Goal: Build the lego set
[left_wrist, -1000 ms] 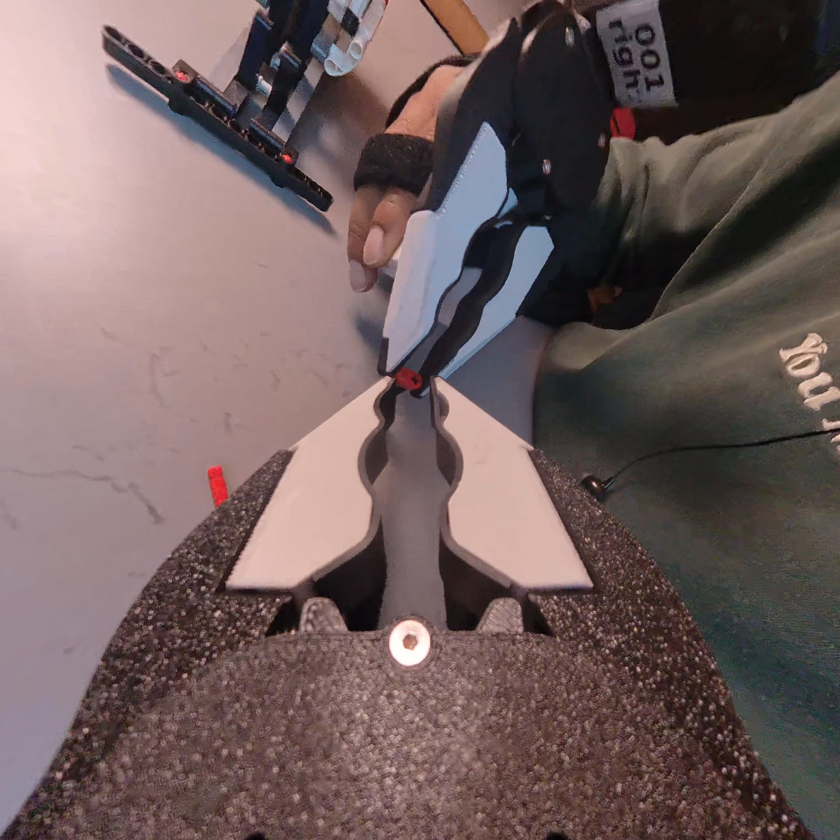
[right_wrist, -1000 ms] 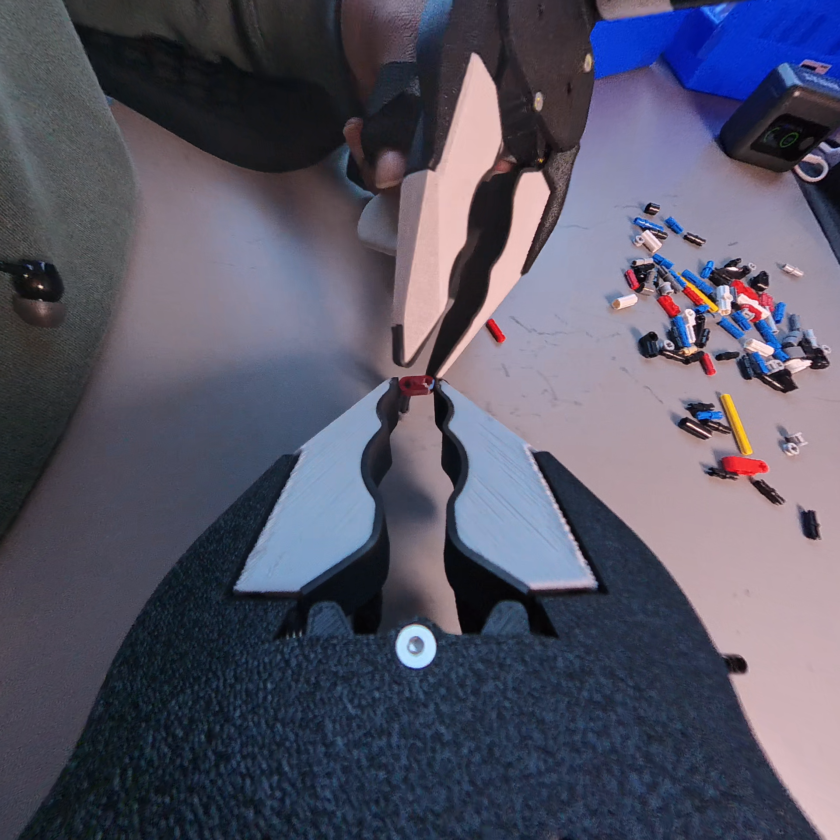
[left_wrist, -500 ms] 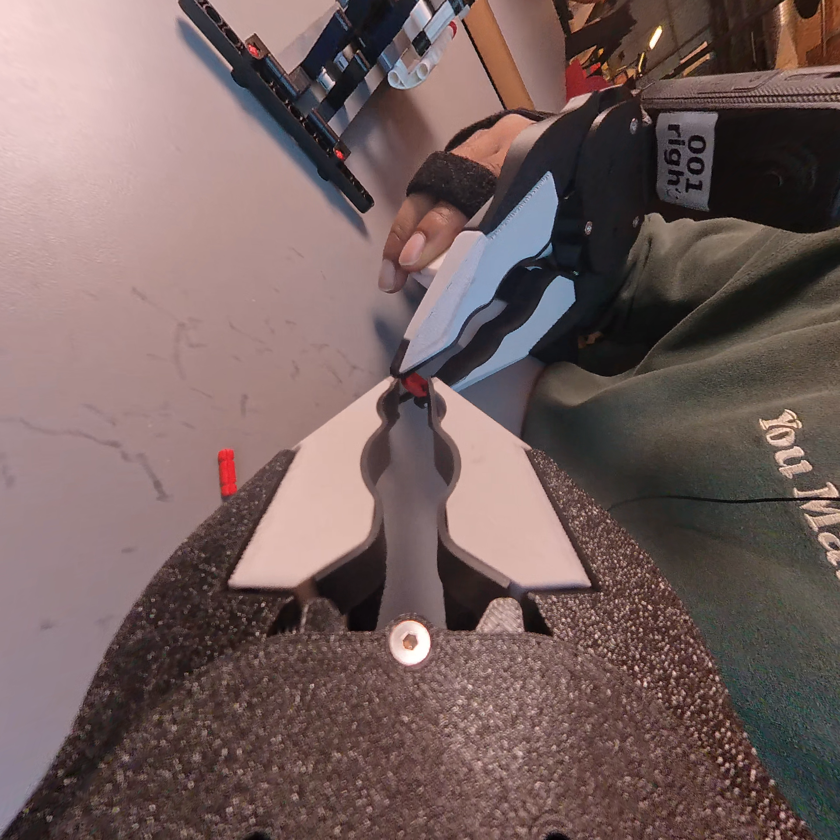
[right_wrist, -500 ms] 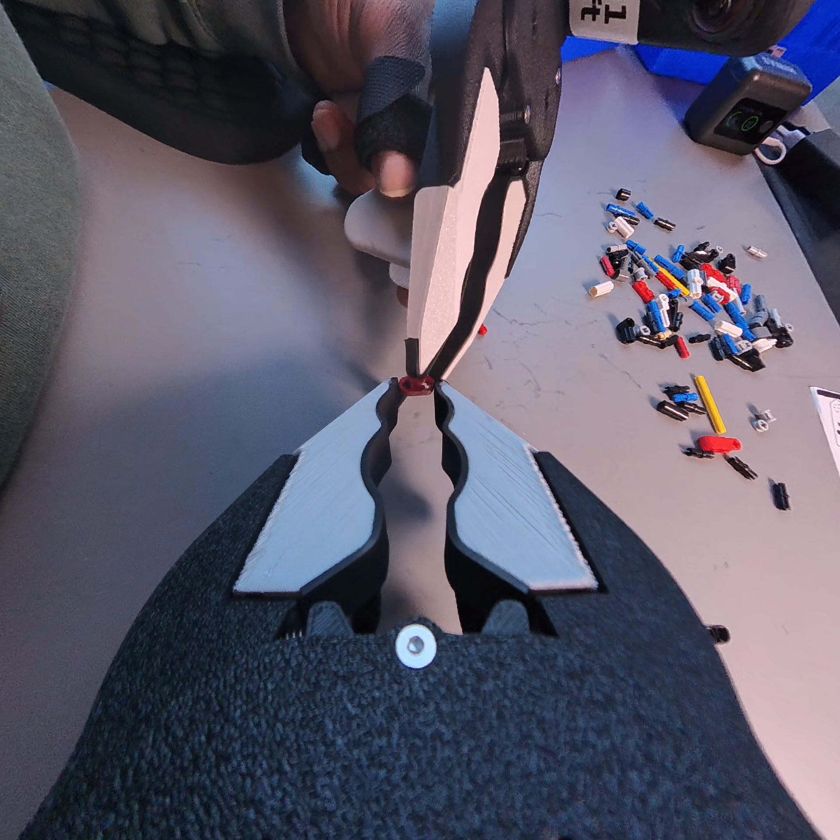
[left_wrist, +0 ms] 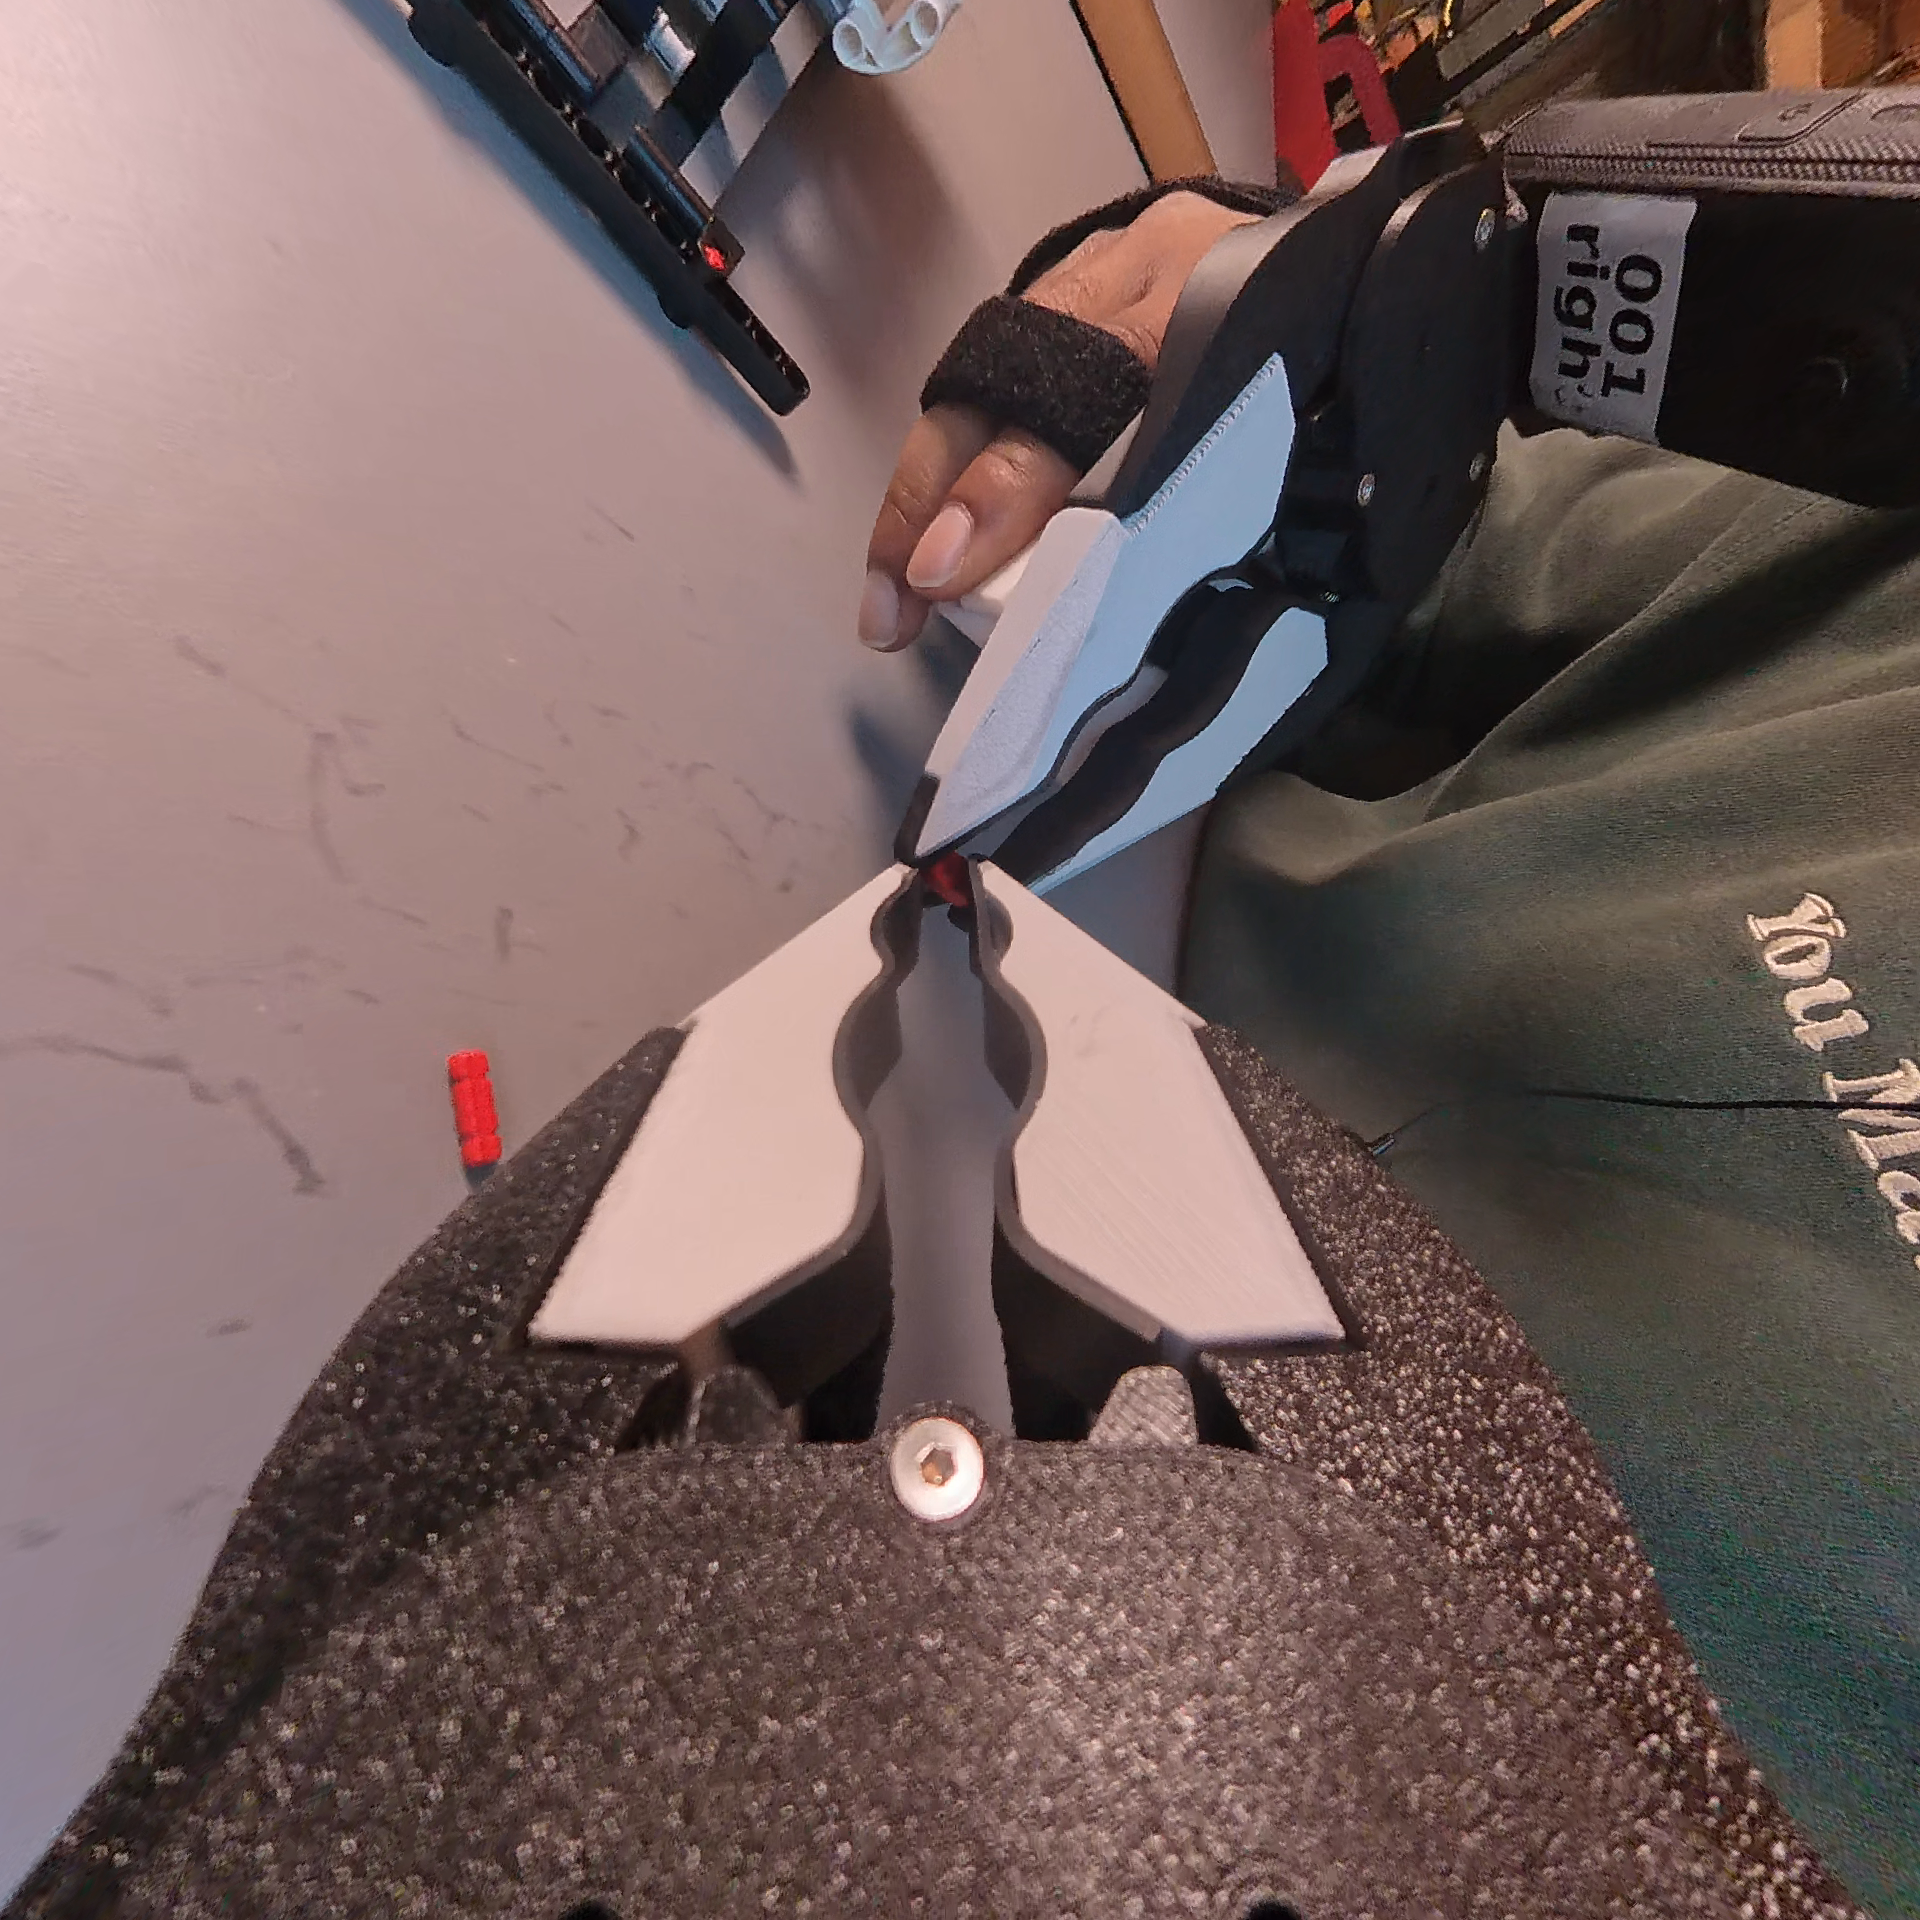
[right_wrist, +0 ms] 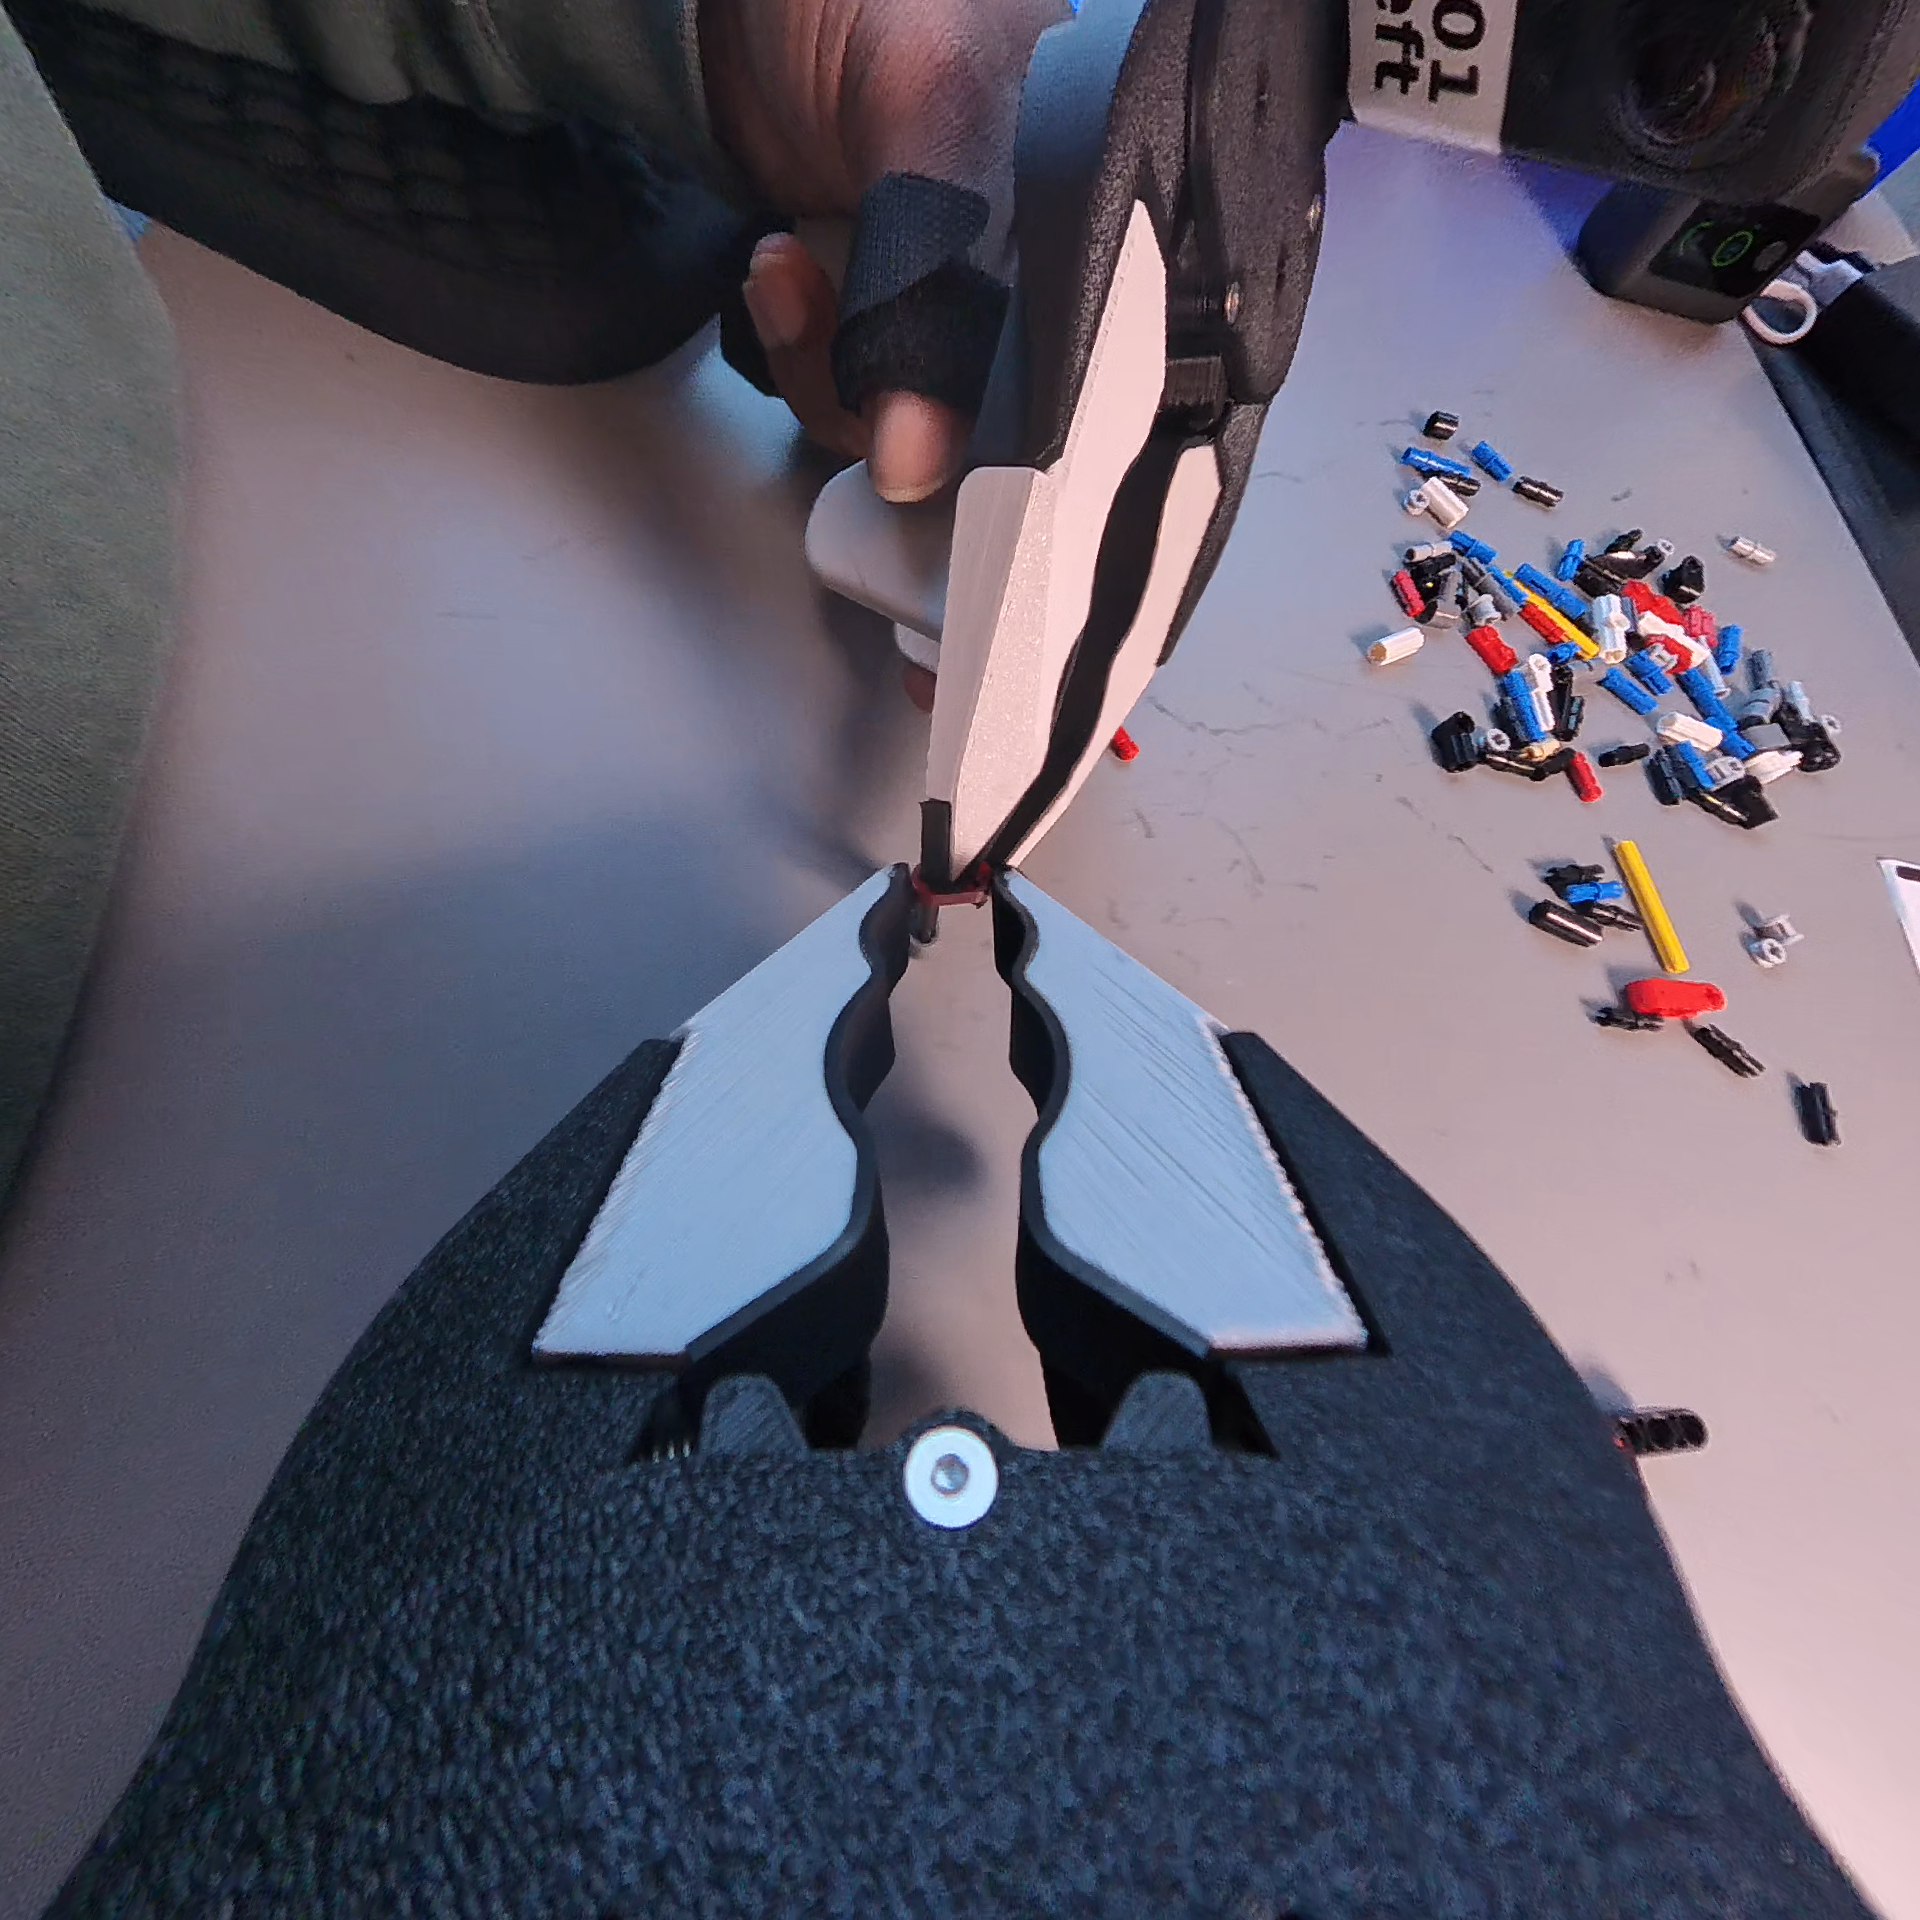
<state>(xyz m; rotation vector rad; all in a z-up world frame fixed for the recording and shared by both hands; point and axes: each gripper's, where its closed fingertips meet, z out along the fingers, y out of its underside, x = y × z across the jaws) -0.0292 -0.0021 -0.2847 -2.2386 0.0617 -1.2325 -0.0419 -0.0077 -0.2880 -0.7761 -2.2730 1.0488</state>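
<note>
Black beam assembly [left_wrist: 613,177] slid upward — grey table [left_wrist: 312,623], scattered pieces [right_wrist: 1600,655].

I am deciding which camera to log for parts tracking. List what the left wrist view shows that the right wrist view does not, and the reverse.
Only the left wrist view shows the partly built black assembly at the far edge of the table, a white connector beside it, and the person's green sweatshirt up close.

Only the right wrist view shows the pile of loose pieces, a yellow axle, a red beam and a small dark device.

Both show the grey table, the two tongs meeting tip to tip around a small red piece, and a lone red pin on the table.
</note>
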